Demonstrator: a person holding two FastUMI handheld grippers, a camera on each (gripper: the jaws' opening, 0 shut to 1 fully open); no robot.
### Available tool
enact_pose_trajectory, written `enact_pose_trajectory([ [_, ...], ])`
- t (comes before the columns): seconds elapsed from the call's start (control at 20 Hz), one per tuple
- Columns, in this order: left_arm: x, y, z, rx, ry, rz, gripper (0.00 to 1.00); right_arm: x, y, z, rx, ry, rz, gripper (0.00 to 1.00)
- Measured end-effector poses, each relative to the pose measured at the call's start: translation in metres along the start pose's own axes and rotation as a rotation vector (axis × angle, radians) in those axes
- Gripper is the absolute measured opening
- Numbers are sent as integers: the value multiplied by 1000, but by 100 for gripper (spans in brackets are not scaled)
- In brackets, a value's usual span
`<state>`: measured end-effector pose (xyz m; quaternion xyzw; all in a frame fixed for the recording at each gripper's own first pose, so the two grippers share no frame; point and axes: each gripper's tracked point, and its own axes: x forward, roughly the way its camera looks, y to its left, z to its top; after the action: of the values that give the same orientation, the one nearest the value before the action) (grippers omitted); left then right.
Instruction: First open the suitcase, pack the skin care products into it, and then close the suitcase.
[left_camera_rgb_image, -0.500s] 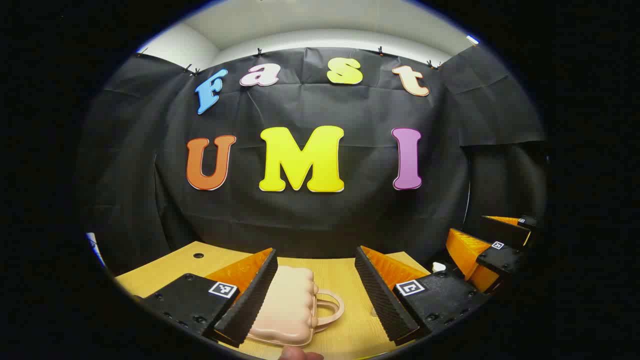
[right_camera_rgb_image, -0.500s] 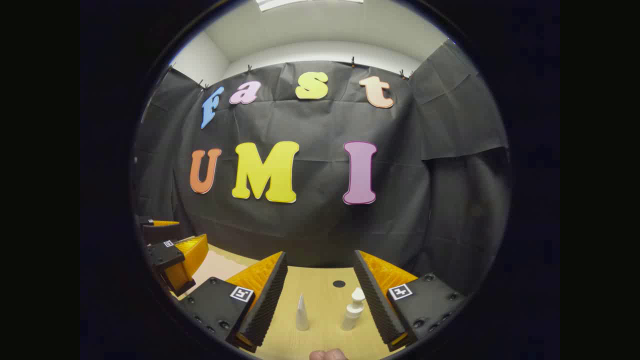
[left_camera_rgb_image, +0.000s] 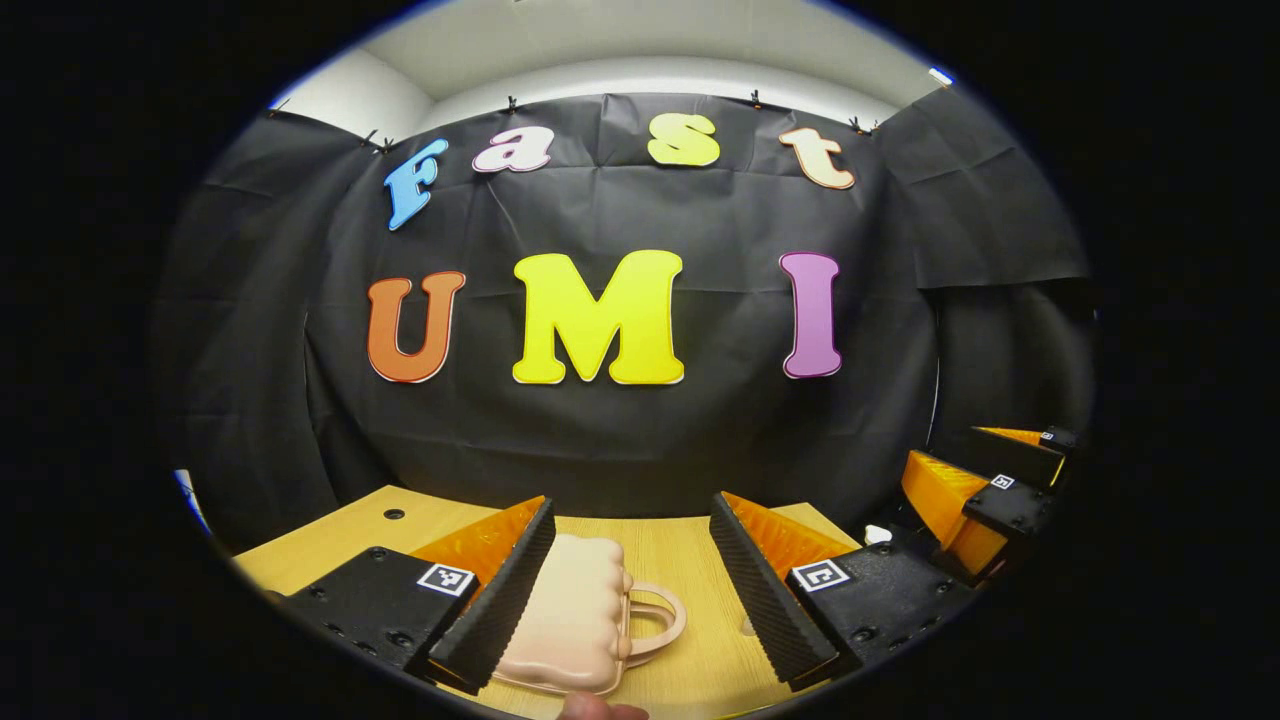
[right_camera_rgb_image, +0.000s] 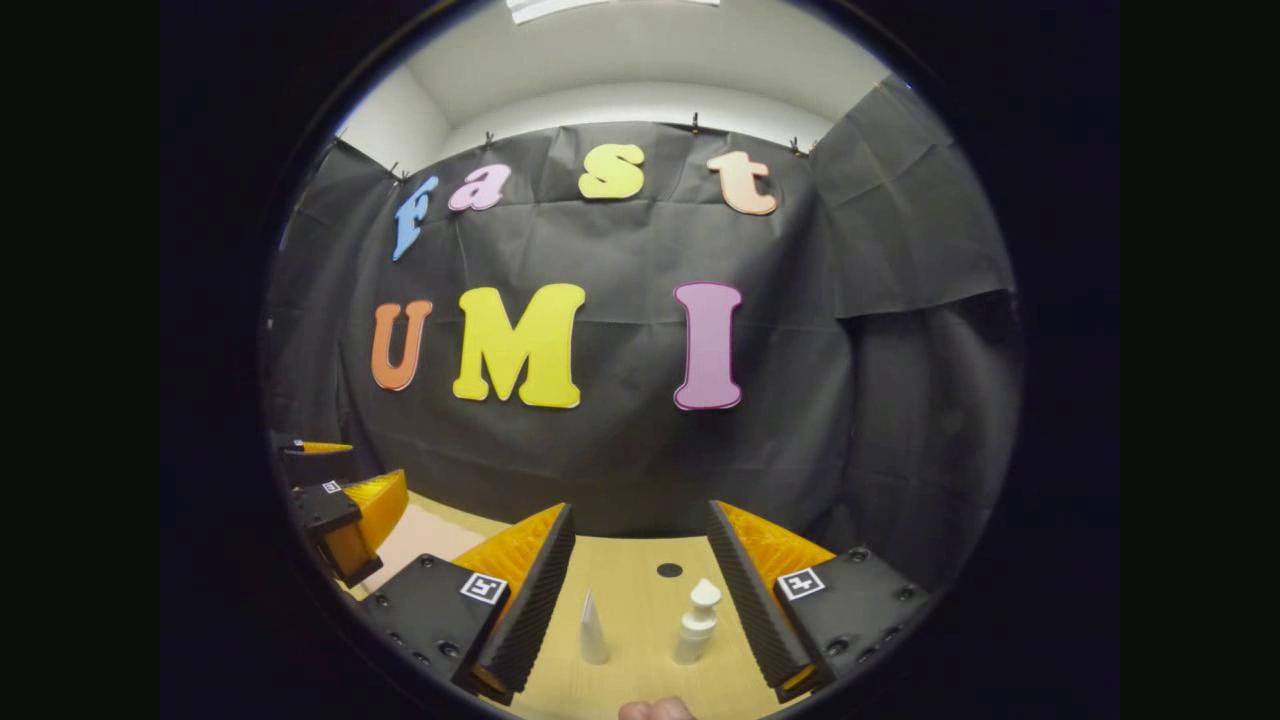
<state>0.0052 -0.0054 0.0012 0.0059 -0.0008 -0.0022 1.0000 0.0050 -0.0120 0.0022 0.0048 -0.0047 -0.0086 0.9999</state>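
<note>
In the left gripper view, we are holding the left gripper (left_camera_rgb_image: 632, 570) with its fingers spread apart and nothing between them, above the wooden table (left_camera_rgb_image: 330, 540); the pink suitcase (left_camera_rgb_image: 565, 625) is lying flat and closed beneath it, partly behind the left finger, its handle (left_camera_rgb_image: 655, 620) pointing right. Compared with half a second ago, the suitcase is sitting a touch lower here and the right gripper (left_camera_rgb_image: 985, 480) at the far right is riding slightly higher, so we are only drifting, not yet reaching. In the right gripper view, we are keeping the right gripper (right_camera_rgb_image: 640, 590) wide apart and empty over a white cone-shaped tube (right_camera_rgb_image: 592, 630) and a white pump bottle (right_camera_rgb_image: 695, 625), both standing upright just apart; they have slipped slightly left. We judge that opening the suitcase is not yet begun.
</note>
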Motion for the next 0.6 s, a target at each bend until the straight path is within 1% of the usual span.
enact_pose_trajectory([
  [0.2, 2, -3, 3, 10, -2, -3, 99, -1, 2, 1, 7, -8, 14, 79],
  [0.4, 3, -2, 8, 22, -18, -1, 99, 2, -3, 5, 34, -17, 1, 78],
  [0.55, 4, 1, 7, 24, -16, 4, 100, 4, -3, 1, 41, -1, 0, 79],
  [0.6, 3, 1, 6, 24, -14, 5, 99, 4, -4, 0, 43, 1, 1, 79],
])
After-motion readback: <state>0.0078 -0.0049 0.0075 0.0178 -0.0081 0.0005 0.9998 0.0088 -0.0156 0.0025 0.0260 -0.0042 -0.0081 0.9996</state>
